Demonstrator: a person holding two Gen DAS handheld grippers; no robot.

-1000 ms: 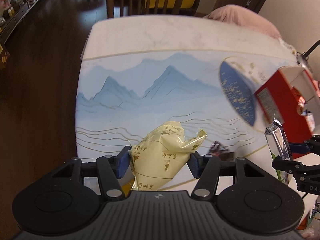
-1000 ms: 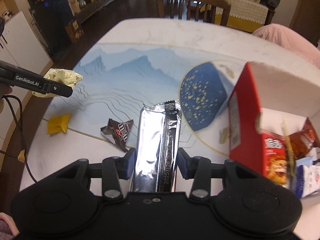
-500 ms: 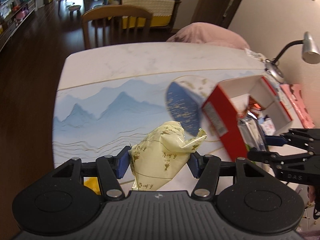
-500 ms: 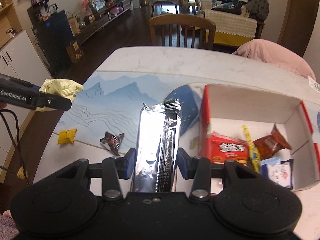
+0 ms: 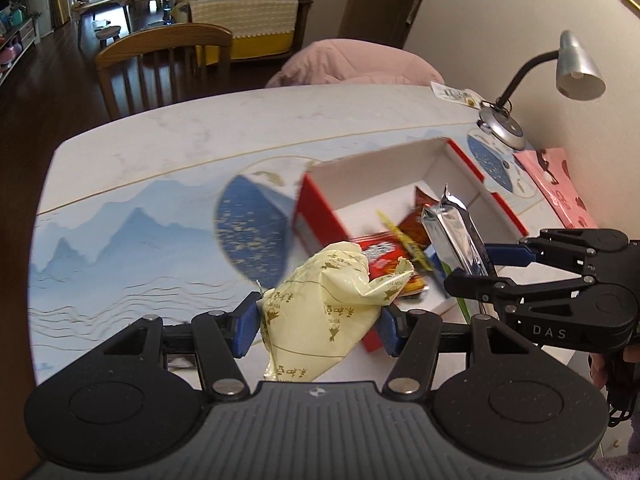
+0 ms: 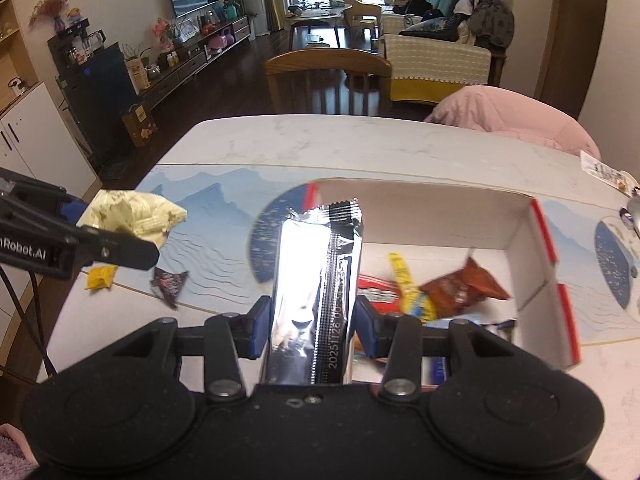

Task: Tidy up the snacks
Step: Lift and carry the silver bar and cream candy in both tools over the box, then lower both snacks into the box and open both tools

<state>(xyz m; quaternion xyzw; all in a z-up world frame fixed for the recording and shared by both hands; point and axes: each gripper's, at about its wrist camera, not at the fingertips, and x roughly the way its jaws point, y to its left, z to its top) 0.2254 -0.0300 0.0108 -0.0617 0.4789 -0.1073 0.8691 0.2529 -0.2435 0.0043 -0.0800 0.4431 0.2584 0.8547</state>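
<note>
My left gripper (image 5: 316,326) is shut on a pale yellow snack bag (image 5: 324,312) and holds it above the near left corner of the red-and-white box (image 5: 320,216). My right gripper (image 6: 312,326) is shut on a silver foil packet (image 6: 316,300) and holds it over the box's (image 6: 540,232) near edge. It also shows in the left wrist view (image 5: 456,236). Several snacks lie inside the box, among them a red packet (image 6: 376,286), a yellow stick (image 6: 408,280) and a brown bag (image 6: 464,286). The yellow bag also shows in the right wrist view (image 6: 132,214).
A small yellow candy (image 6: 100,276) and a dark brown candy (image 6: 170,282) lie on the table's mountain-print mat left of the box. A desk lamp (image 5: 576,68) and a pink sheet (image 5: 560,184) stand at the right. A wooden chair (image 6: 328,72) is behind the table.
Both grippers have moved right toward the box with their snacks. The box now lies under and ahead of both, and its inside shows.
</note>
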